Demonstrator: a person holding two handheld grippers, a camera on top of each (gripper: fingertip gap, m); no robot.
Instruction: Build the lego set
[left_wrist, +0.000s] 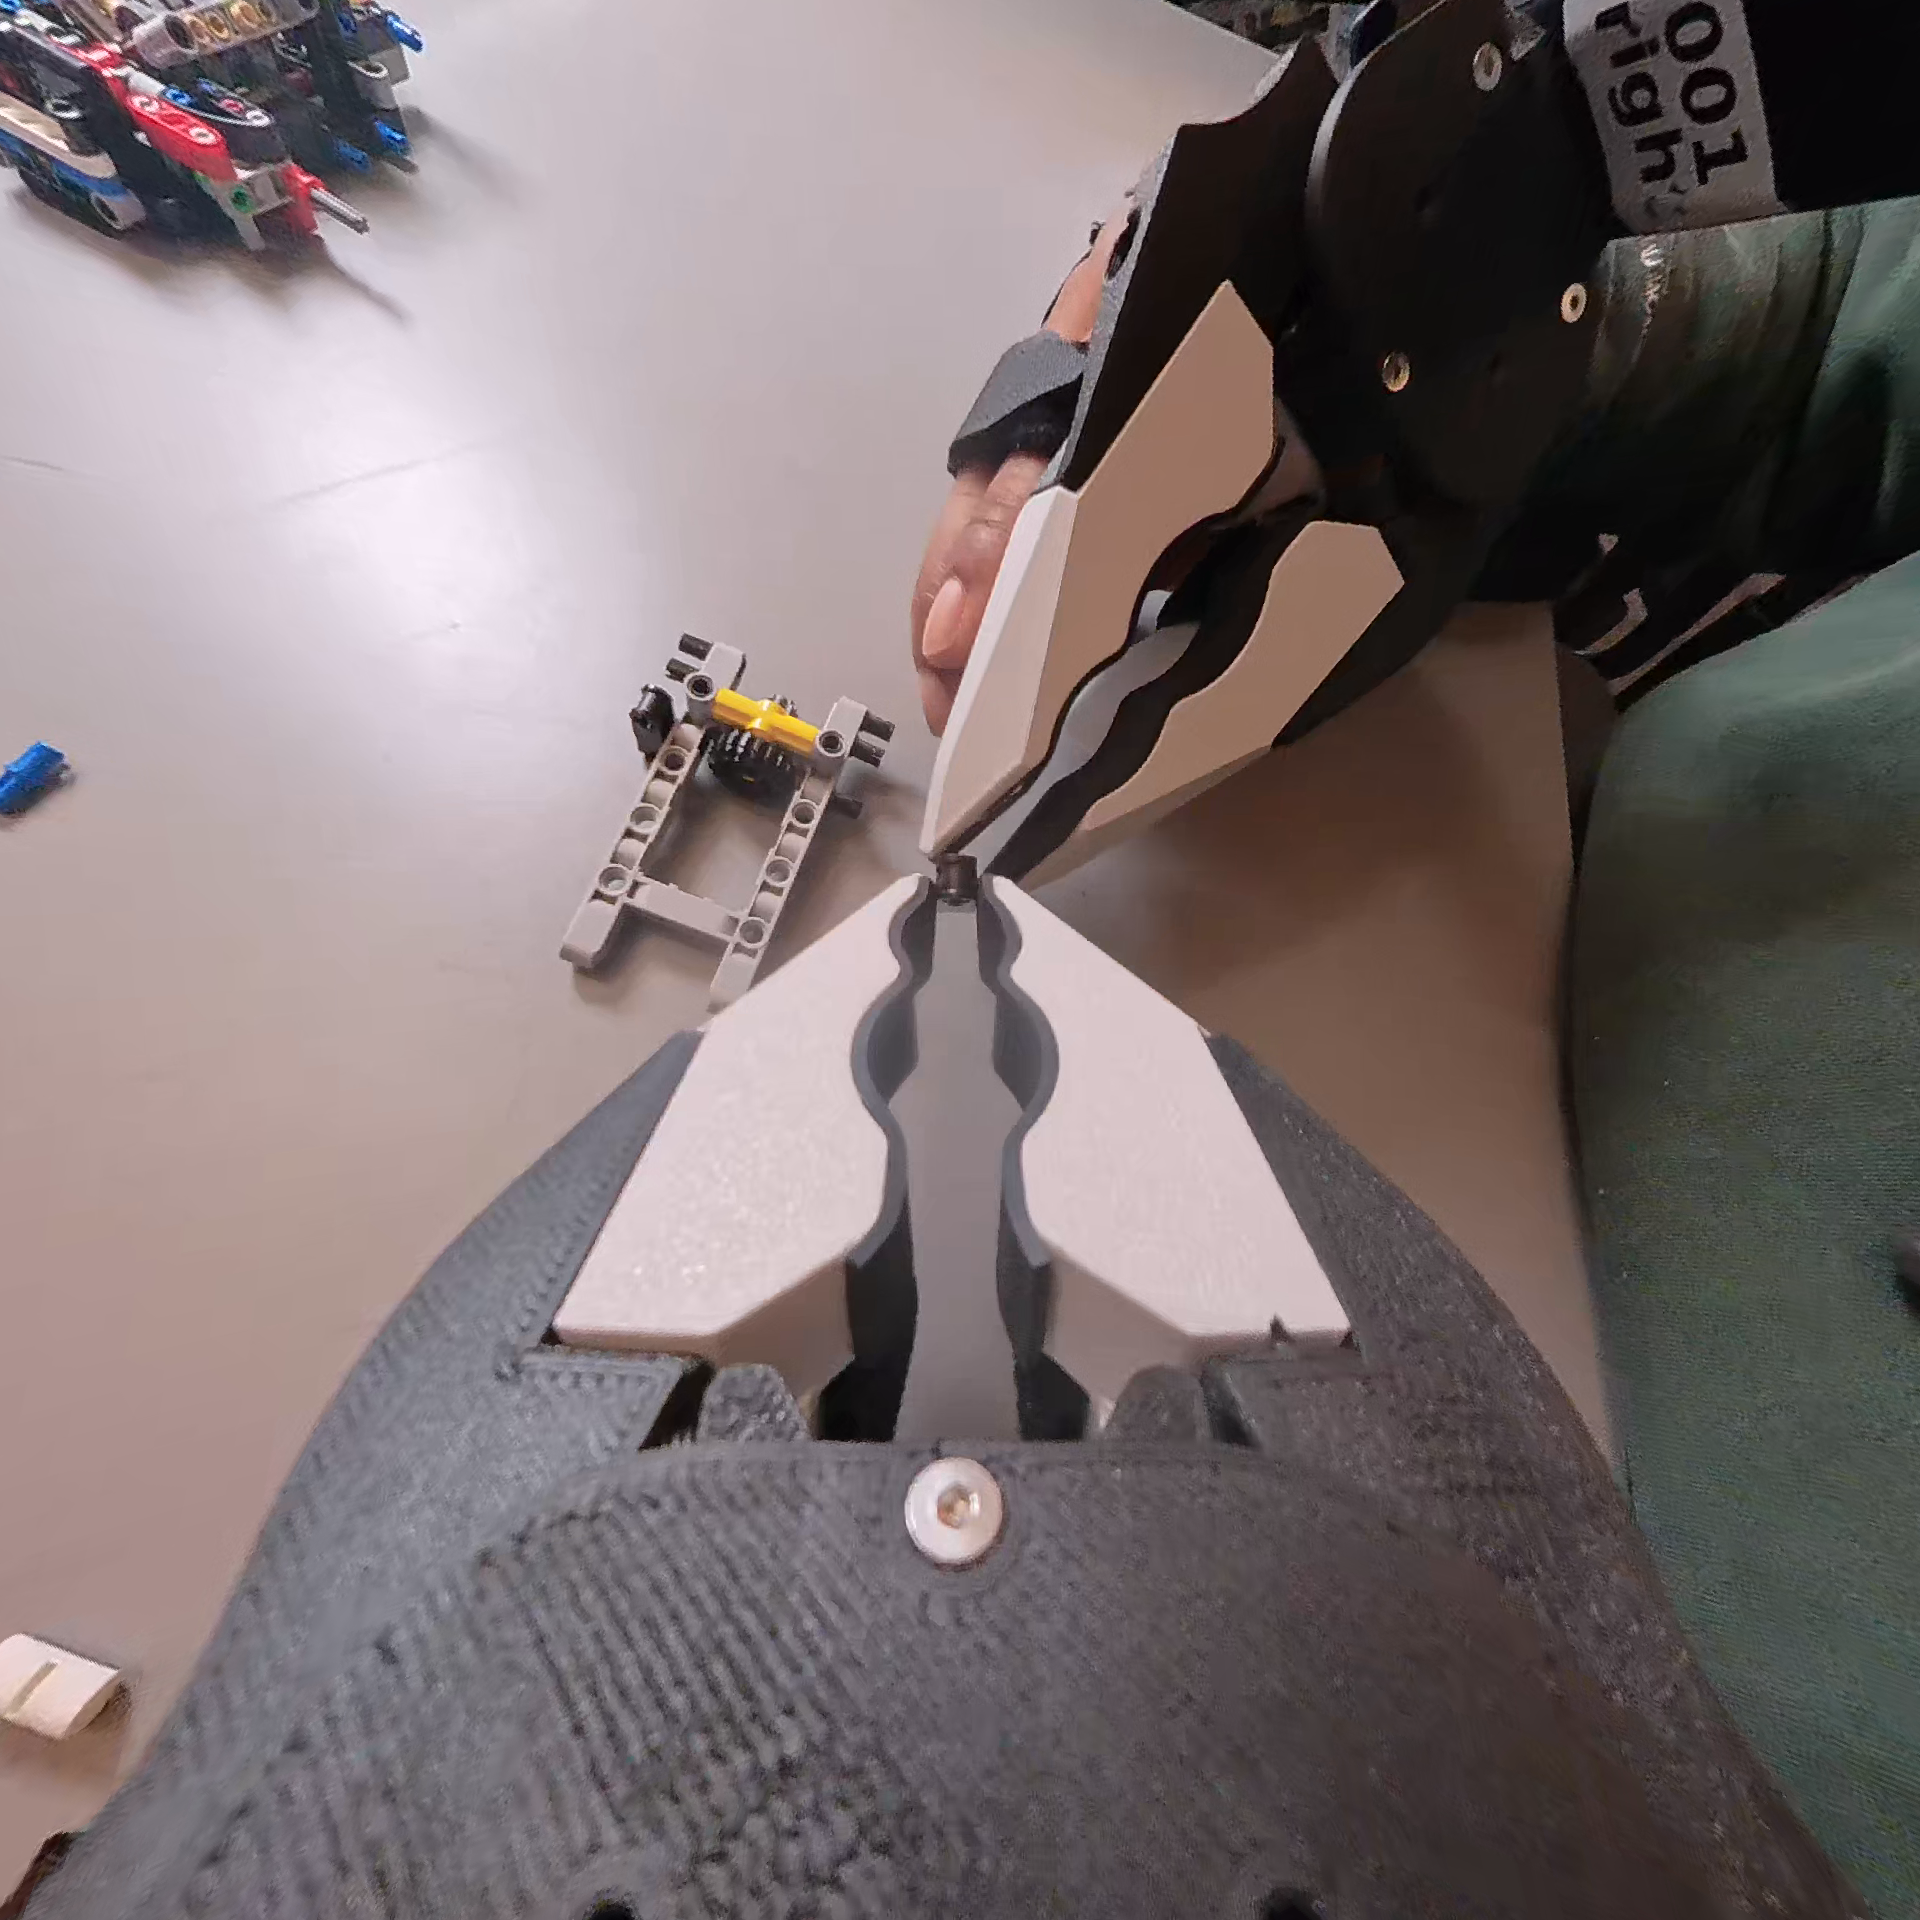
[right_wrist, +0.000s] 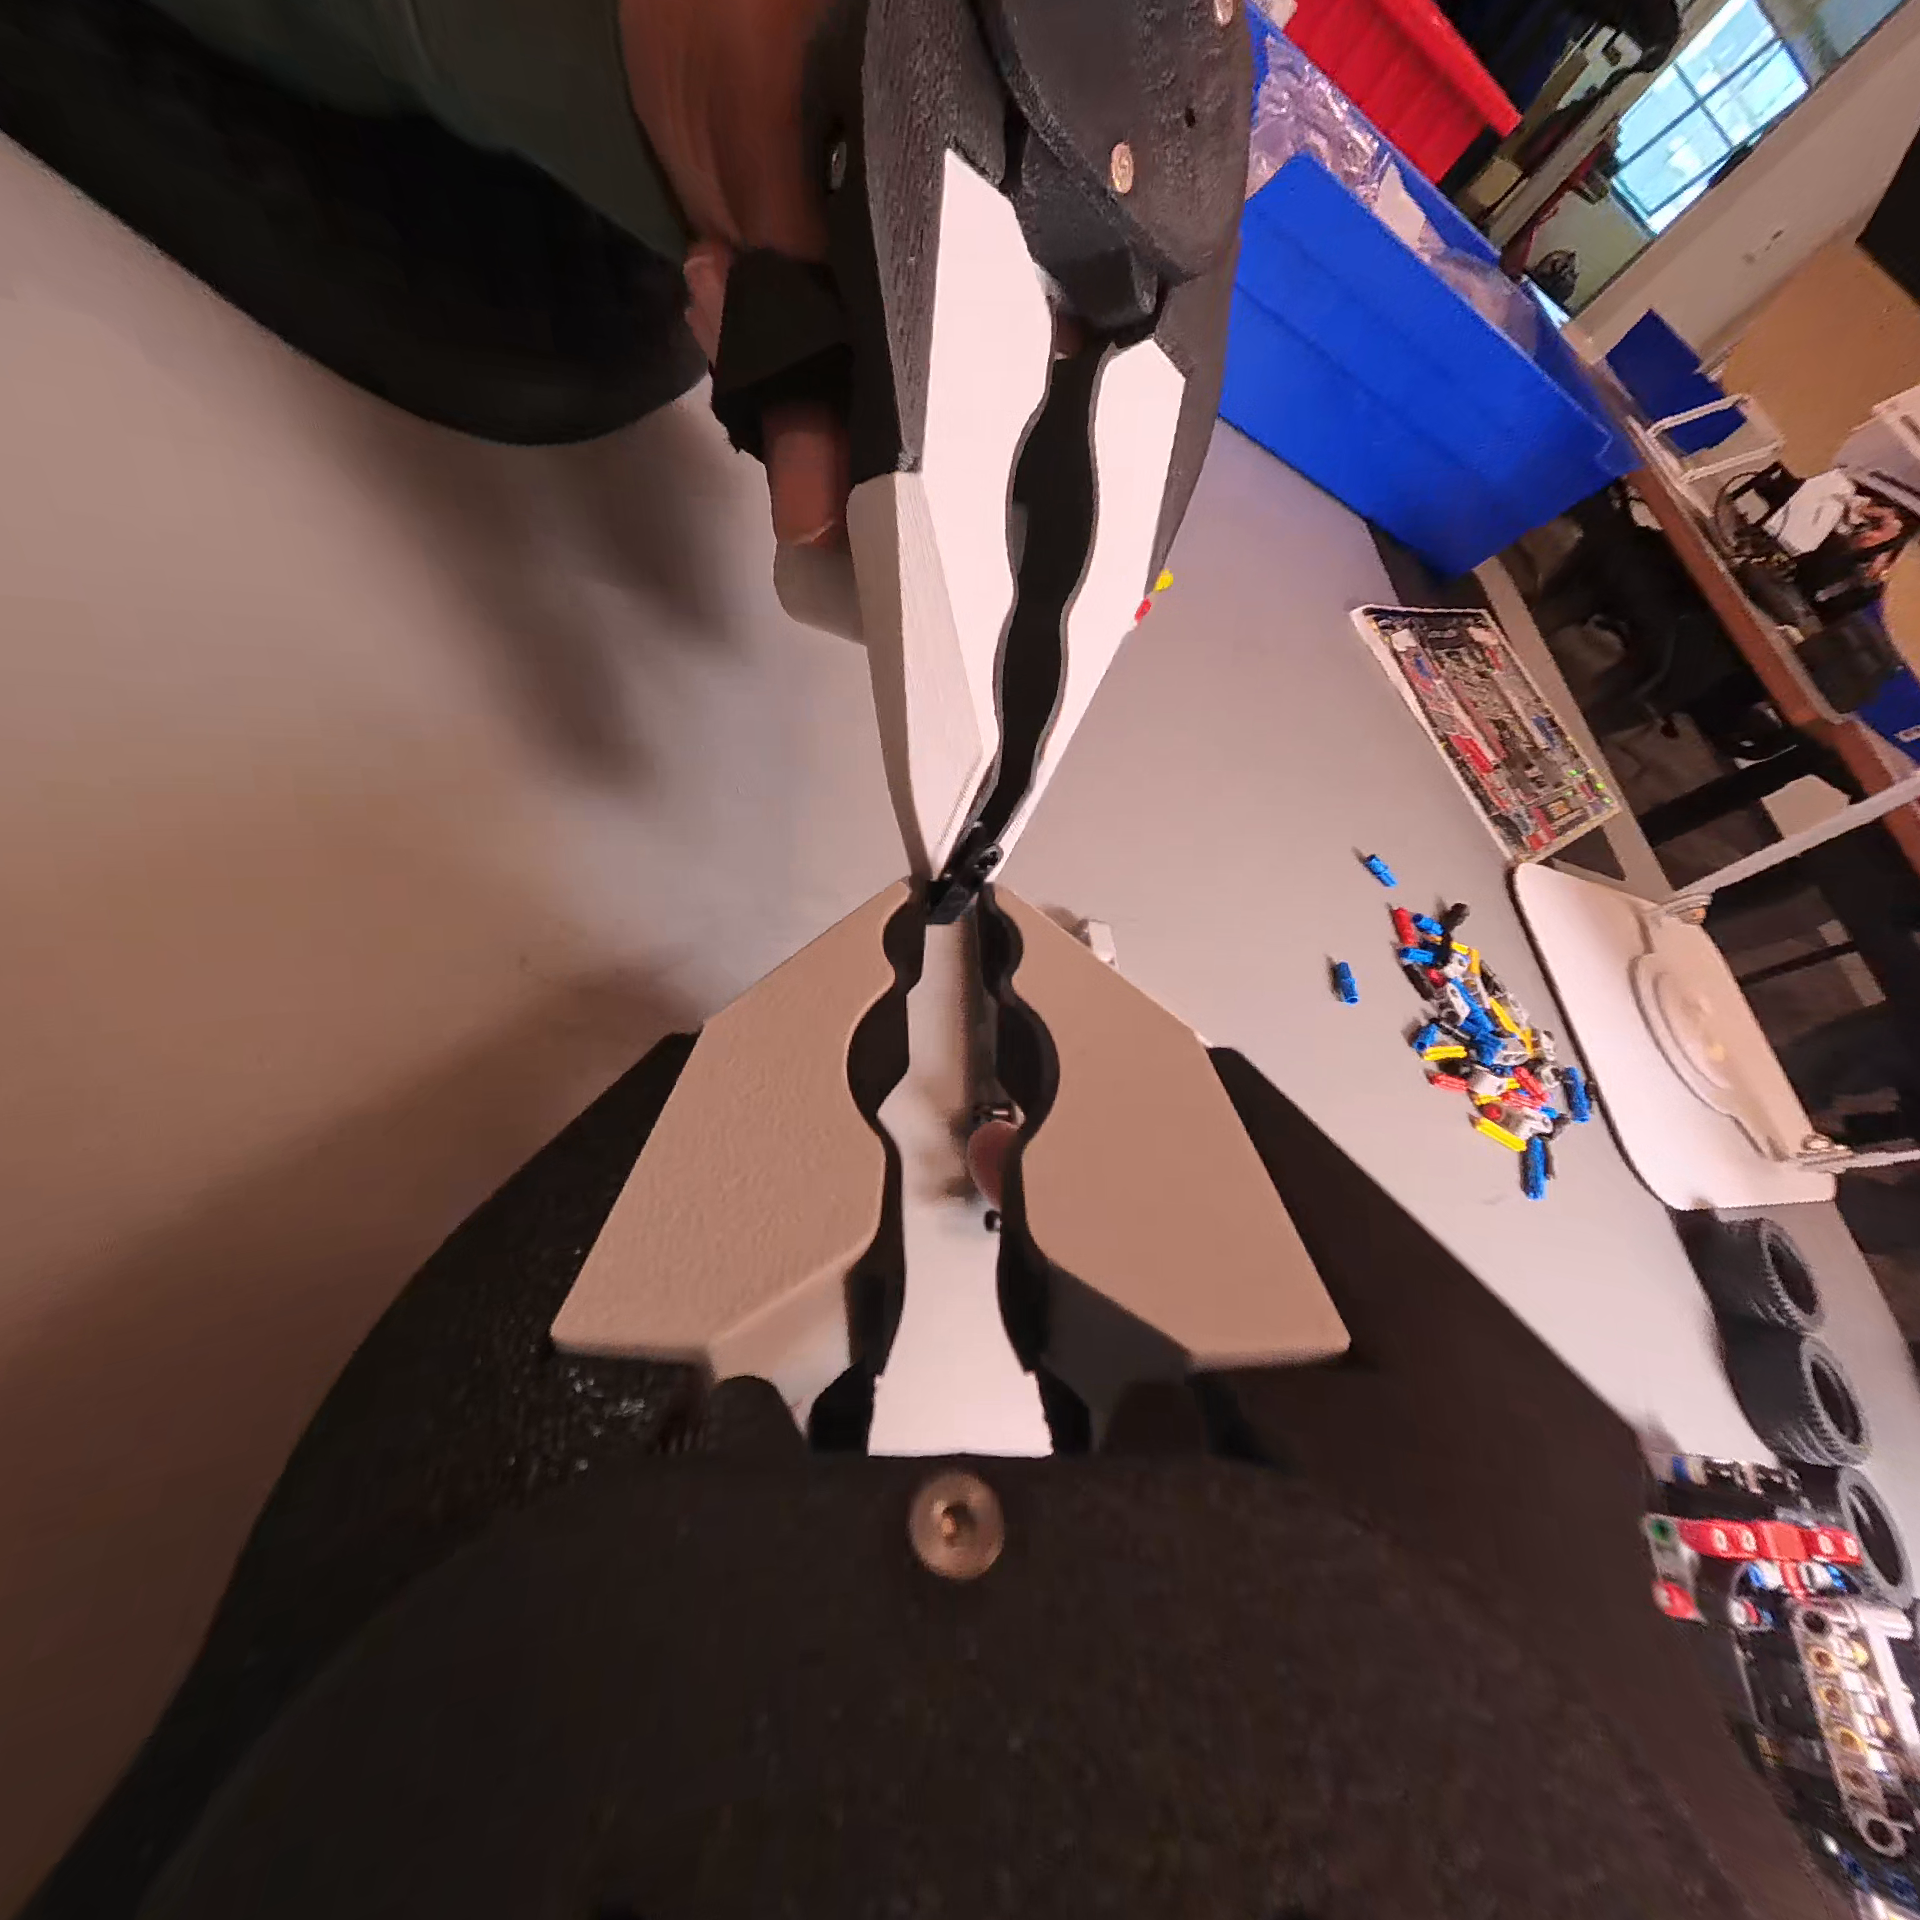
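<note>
Left hand-held gripper (left_wrist: 954, 883) and right hand-held gripper (left_wrist: 971, 847) meeting tip to tip at centre frame, both clenched on one small black pin (left_wrist: 954, 878) held above the bench (left_wrist: 312, 520). Same meeting seen from the other side in the right wrist view: right hand-held gripper (right_wrist: 951, 899) at lower centre, left hand-held gripper (right_wrist: 971, 847) coming down from the top, black pin (right_wrist: 954, 883) pinched between the two sets of tips.

Only in the left wrist view: grey frame (left_wrist: 717, 831) with a yellow piece and black gear, lying flat on the bench just left of the tips; partly built model (left_wrist: 197, 114) at upper left; lone blue piece (left_wrist: 33, 774) at the left edge; green sleeve (left_wrist: 1766, 364) at right.

Only in the right wrist view: pile of loose coloured pieces (right_wrist: 1486, 1049) at right of centre; instruction booklet (right_wrist: 1486, 727) above it; blue bin (right_wrist: 1382, 353) at upper right; black tyres (right_wrist: 1787, 1340) at the right edge; model (right_wrist: 1787, 1621) at lower right.
</note>
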